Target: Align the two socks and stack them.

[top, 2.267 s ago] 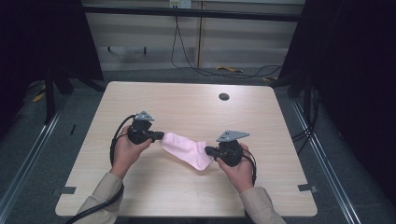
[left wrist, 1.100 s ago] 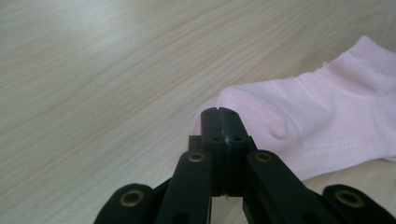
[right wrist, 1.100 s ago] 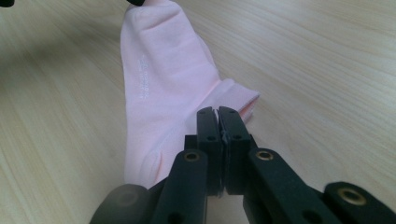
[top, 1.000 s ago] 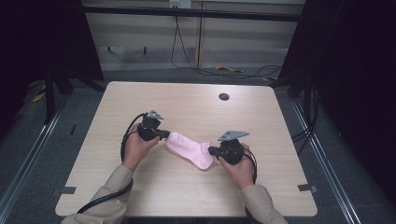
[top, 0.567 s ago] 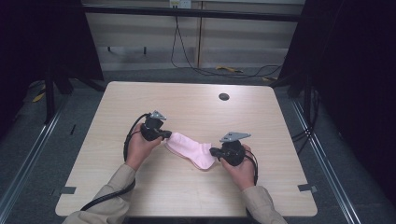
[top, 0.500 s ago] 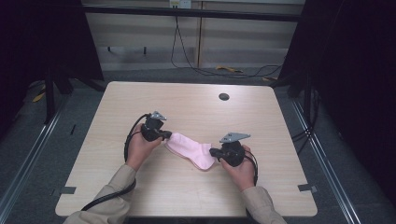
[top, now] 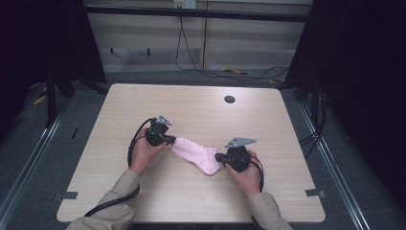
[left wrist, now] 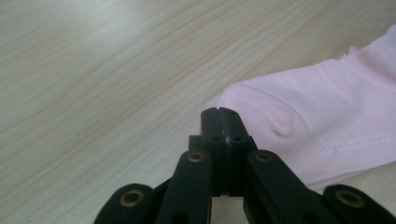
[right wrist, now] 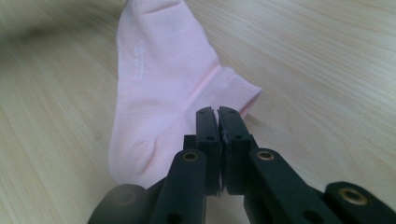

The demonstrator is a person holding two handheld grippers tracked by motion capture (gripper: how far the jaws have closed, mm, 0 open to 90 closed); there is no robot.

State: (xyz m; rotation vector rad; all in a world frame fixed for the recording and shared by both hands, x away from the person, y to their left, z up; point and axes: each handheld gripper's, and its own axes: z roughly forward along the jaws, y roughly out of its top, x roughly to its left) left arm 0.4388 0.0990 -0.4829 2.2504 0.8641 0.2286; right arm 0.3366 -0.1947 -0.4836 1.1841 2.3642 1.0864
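A pink sock (top: 196, 155) lies on the wooden table (top: 191, 105) between my two grippers. My left gripper (top: 171, 140) is at the sock's upper-left end, jaws together on the rounded toe edge. In the left gripper view the closed jaws (left wrist: 219, 112) sit right at the toe of the sock (left wrist: 317, 116), which spreads flat to the right. My right gripper (top: 218, 157) is at the lower-right end. In the right gripper view its jaws (right wrist: 217, 111) are pressed together at the ribbed cuff of the sock (right wrist: 159, 74), which runs away from them.
A round dark cable hole (top: 229, 99) sits near the table's far edge. Black cables trail from both grippers past the person's sleeves toward the near edge. Dark frame posts and floor rails flank the table.
The left gripper has moved right, toward the right gripper, so the sock between them is shorter and less stretched. Over the last half second nothing has visibly moved.
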